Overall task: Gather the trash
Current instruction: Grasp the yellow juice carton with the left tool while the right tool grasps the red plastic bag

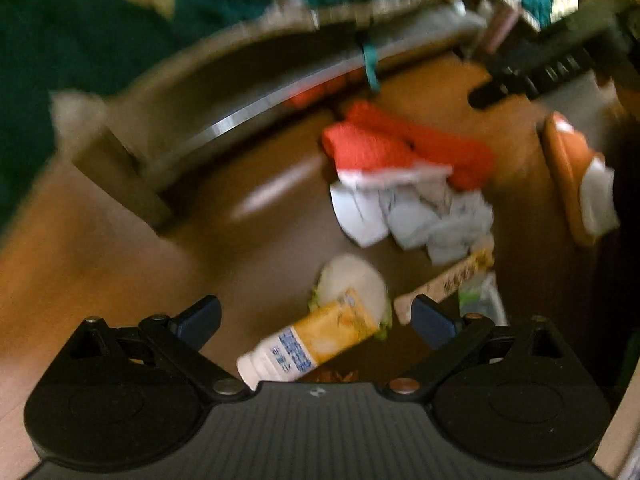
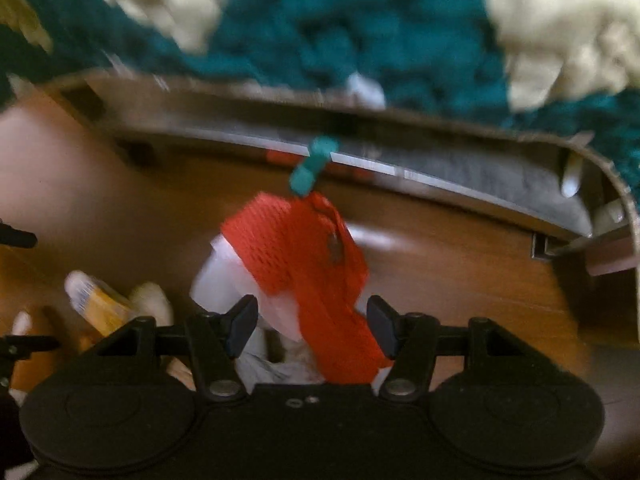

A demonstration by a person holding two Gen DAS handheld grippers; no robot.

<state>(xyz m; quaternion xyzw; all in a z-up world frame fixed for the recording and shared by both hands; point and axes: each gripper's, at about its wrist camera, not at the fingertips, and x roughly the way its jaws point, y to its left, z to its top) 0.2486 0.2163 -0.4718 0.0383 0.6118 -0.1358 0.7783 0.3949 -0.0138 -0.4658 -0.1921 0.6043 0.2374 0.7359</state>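
- My right gripper (image 2: 312,326) is spread wide with the red mesh bag (image 2: 304,264) between its pads, low centre of the frame; I judge I should settle squarely before squeezing.
- My left gripper (image 1: 316,320) is also wide and holds nothing, with the yellow bottle (image 1: 316,340) lying on the floor (image 1: 100,248) at bottom centre.
- Crumpled white paper (image 1: 416,216) lies under the mesh.

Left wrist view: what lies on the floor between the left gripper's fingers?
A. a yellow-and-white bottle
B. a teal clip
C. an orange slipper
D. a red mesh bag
A: the bottle lies on its side between the open left gripper's fingers; nothing grips it.
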